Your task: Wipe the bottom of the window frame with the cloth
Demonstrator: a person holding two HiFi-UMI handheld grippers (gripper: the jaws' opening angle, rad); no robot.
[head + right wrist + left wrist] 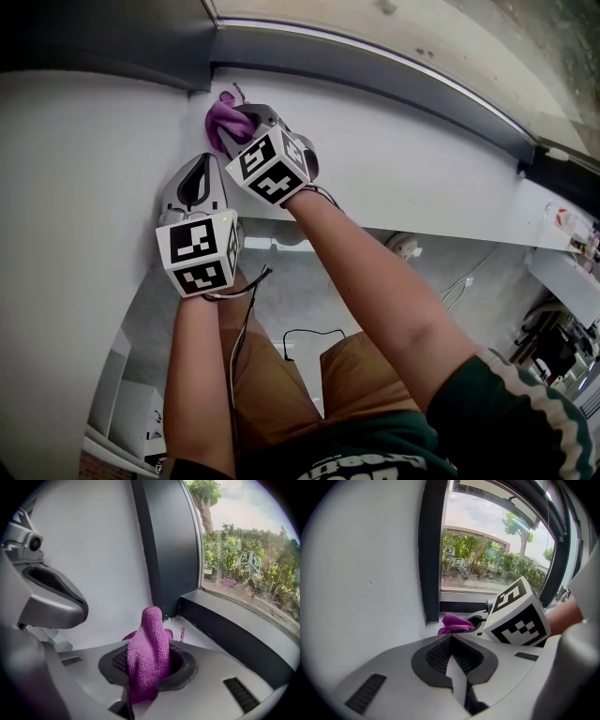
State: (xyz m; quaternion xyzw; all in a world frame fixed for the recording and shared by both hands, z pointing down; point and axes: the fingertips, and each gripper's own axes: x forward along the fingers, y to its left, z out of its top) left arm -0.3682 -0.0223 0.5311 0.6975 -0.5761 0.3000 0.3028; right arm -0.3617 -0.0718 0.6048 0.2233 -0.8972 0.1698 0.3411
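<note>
A purple cloth (223, 118) is pressed into the left corner of the white sill (403, 159), just below the dark bottom rail of the window frame (375, 80). My right gripper (246, 120) is shut on the cloth (150, 653), which bulges up between its jaws, close to the dark rail (234, 634) and the upright frame post (168, 550). My left gripper (199, 173) rests on the sill just behind and to the left, jaws shut with nothing between them. In the left gripper view (452, 641) the cloth (457, 623) and the right gripper's marker cube (518, 616) lie ahead.
A white wall (75, 234) runs along the left side. The sill stretches away to the right, with small items (562, 217) at its far end. Below the sill's edge are the person's legs in brown shorts (309, 394) and a cable on the floor (459, 286).
</note>
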